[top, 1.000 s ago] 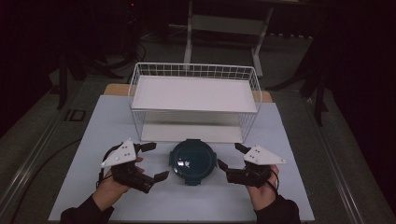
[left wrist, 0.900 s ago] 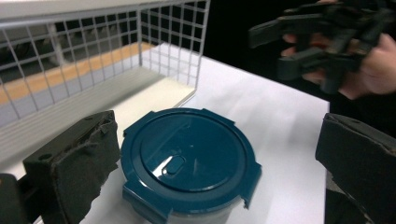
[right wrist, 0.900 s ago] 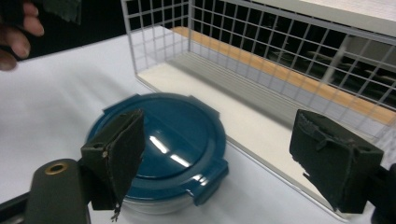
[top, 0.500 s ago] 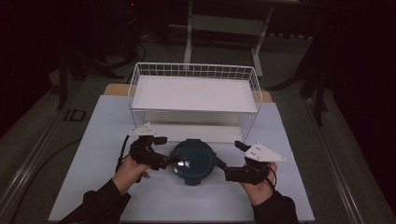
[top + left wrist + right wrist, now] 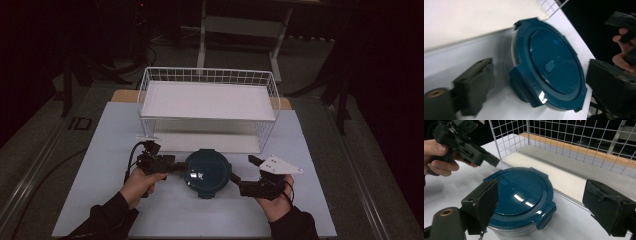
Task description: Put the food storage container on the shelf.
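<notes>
Both grippers flank a round container with a dark teal lid, which stands on the white bench near its front edge, about halfway between the left and right edges. Left gripper is rolled onto its side, jaws wide, one on each side of the lid's left clip; contact cannot be told. Right gripper has its jaws wide open too, reaching toward the container from the right. A white wire basket stands just behind it, toward the back edge.
</notes>
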Motion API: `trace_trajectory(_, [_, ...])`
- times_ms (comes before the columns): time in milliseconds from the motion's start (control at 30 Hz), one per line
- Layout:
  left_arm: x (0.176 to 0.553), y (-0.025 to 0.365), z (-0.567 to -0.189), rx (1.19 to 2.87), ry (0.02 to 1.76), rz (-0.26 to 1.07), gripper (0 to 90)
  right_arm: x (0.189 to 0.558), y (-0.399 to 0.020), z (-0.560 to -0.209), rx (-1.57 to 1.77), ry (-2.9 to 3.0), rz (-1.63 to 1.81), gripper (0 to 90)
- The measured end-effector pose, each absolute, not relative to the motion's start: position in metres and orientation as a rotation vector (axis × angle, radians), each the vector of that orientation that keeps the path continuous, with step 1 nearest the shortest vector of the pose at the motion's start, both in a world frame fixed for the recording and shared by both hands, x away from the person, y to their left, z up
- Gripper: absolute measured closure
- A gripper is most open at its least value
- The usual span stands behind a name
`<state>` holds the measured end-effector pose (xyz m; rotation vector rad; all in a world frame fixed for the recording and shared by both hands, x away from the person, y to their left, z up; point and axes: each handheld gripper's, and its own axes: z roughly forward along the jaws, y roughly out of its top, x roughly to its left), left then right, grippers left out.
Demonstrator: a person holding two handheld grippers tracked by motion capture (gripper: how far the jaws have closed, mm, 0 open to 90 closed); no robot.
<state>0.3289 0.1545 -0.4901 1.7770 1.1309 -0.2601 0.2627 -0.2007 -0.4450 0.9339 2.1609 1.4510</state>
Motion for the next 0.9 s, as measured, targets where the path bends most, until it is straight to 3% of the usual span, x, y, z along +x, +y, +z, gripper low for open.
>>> trace_trajectory(233, [0.334, 0.154, -0.498, 1.807, 1.174, -0.378, 23.9, 0.263, -0.202, -0.447, 0.944, 2.163, 1.449, 13.1])
trace_trajectory(467, [0.338, 0.152, -0.509, 1.819, 1.274, -0.441, 43.4, 0.263, -0.207, -0.451, 0.972, 2.172, 1.458, 13.3])
trace_trajectory(733, [0.345, 0.156, -0.522, 1.723, 1.303, -0.649, 50.4, 0.265, -0.210, -0.453, 0.993, 2.192, 1.464, 13.8])
trace_trajectory(900, [0.343, 0.155, -0.520, 1.740, 1.287, -0.631, 51.2, 0.269, -0.210, -0.455, 1.029, 2.220, 1.476, 13.8])
